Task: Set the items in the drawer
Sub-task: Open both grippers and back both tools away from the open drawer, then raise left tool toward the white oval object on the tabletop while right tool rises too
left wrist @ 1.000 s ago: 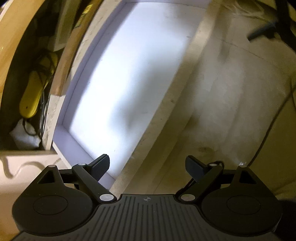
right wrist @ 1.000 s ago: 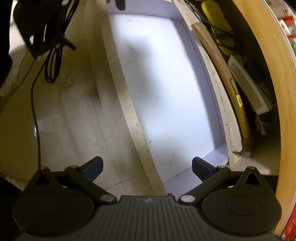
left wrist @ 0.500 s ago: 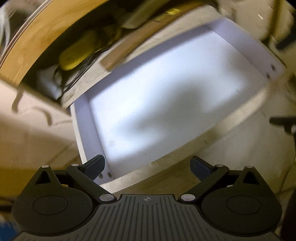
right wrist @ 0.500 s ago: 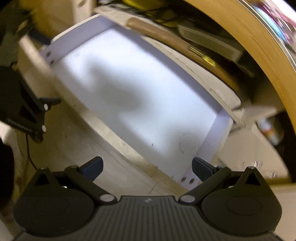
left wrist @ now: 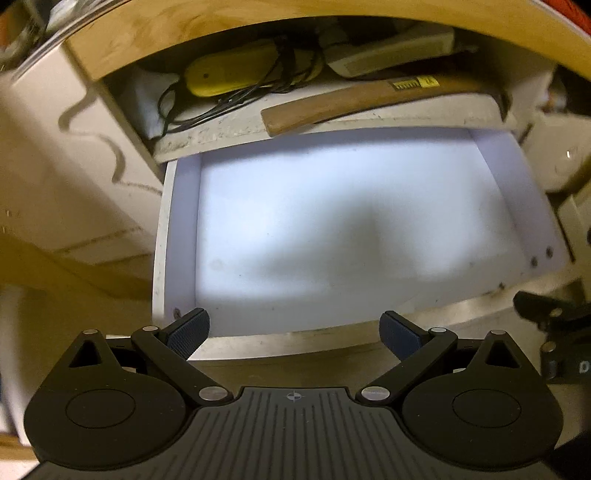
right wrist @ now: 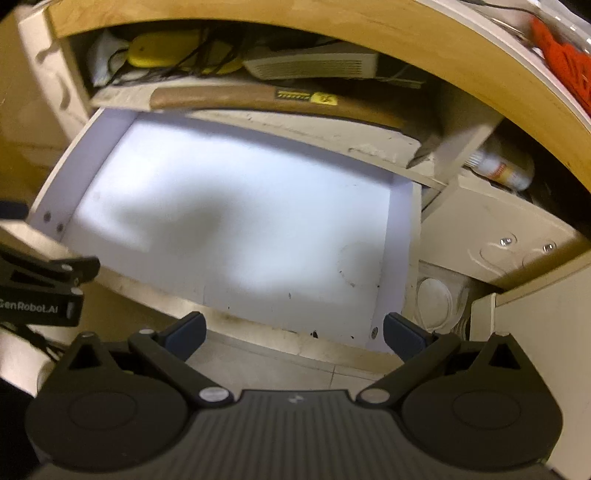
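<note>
dim cabinet under a yellow-wood top [left wrist: 155,33], cluttered shelf [left wrist: 332,122] at 12 o'clock. on the shelf: wooden hammer handle [left wrist: 354,101] lying along the front edge, yellow tool [left wrist: 229,72] with black cords [left wrist: 207,110] behind it at 11 o'clock, grey-white flat box [left wrist: 388,51] at 1 o'clock. white drawer [left wrist: 177,236] pulled out below the shelf, fills the centre of both views, interior bare, brightly lit, a soft shadow across the middle. left gripper [left wrist: 293,334] released, fingers spread wide, nothing between them, hovering at 6 o'clock over the drawer's front edge. right gripper [right wrist: 293,332] likewise spread and holding nothing, over the drawer's front right corner. right view: hammer head at 2 o'clock past the shelf end, a small bottle [right wrist: 498,170] beyond it. each gripper shows at the other view's side edge.
</note>
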Demonstrator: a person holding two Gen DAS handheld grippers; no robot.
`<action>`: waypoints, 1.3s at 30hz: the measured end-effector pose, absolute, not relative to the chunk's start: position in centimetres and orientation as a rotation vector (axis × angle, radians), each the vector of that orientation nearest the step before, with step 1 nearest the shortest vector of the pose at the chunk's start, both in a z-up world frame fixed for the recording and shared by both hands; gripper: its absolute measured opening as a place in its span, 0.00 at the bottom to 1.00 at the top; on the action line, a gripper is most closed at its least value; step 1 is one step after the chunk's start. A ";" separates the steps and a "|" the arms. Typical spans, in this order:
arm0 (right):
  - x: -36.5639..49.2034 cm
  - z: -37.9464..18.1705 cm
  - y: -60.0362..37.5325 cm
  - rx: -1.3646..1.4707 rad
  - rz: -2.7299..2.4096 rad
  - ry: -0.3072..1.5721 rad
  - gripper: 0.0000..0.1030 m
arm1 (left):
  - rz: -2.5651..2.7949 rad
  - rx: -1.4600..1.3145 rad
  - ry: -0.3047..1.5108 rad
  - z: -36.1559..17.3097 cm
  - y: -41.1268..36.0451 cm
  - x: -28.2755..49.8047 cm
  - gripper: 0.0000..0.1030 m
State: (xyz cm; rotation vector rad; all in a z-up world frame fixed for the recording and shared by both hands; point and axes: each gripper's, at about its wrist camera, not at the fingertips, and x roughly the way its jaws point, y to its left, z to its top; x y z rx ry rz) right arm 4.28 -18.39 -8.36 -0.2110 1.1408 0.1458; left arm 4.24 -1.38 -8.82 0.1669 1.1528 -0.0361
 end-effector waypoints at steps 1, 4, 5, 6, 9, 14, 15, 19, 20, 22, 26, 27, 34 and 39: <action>4.2 -8.3 -18.4 -0.201 0.137 1.137 1.00 | -0.033 0.157 1.147 -8.8 -1.3 4.3 0.99; 4.0 -8.2 -18.5 -0.176 0.119 1.122 1.00 | -0.031 0.122 1.126 -8.5 -1.1 4.2 0.99; 4.0 -8.2 -18.5 -0.167 0.116 1.111 1.00 | -0.033 0.114 1.117 -8.4 -1.1 4.2 0.99; 3.9 -8.1 -18.5 -0.161 0.117 1.099 1.00 | -0.036 0.108 1.109 -8.3 -1.1 4.2 0.99; 3.7 -7.9 -18.6 -0.138 0.125 1.079 1.00 | -0.046 0.127 1.108 -8.3 -1.3 4.1 0.99; 3.4 -7.6 -18.4 -0.136 0.179 1.059 1.00 | -0.074 0.179 1.111 -8.7 -1.8 3.7 0.99; 3.3 -7.6 -18.3 -0.149 0.194 1.056 1.00 | -0.082 0.170 1.115 -8.7 -1.9 3.7 0.99; 3.2 -7.5 -18.0 -0.173 0.206 1.046 1.00 | -0.117 0.141 1.090 -8.3 -1.9 3.6 0.99; 3.2 -7.4 -18.0 -0.173 0.204 1.045 1.00 | -0.127 0.139 1.083 -8.2 -2.0 3.6 0.98; 3.3 -7.3 -18.1 -0.159 0.198 1.047 1.00 | -0.137 0.148 1.068 -8.0 -2.1 3.6 0.98; 3.6 -7.2 -18.4 -0.142 0.185 1.057 1.00 | -0.148 0.157 1.042 -7.7 -2.2 3.6 0.98; 3.6 -7.1 -18.4 -0.138 0.181 1.057 1.00 | -0.147 0.157 1.038 -7.7 -2.1 3.6 0.98; 3.7 -6.4 -19.0 -0.110 0.152 1.021 1.00 | -0.109 0.107 1.031 -7.7 -1.5 4.0 0.97; 3.8 -5.6 -19.4 -0.087 0.130 0.970 1.00 | -0.080 0.038 0.960 -6.3 -0.7 4.1 0.97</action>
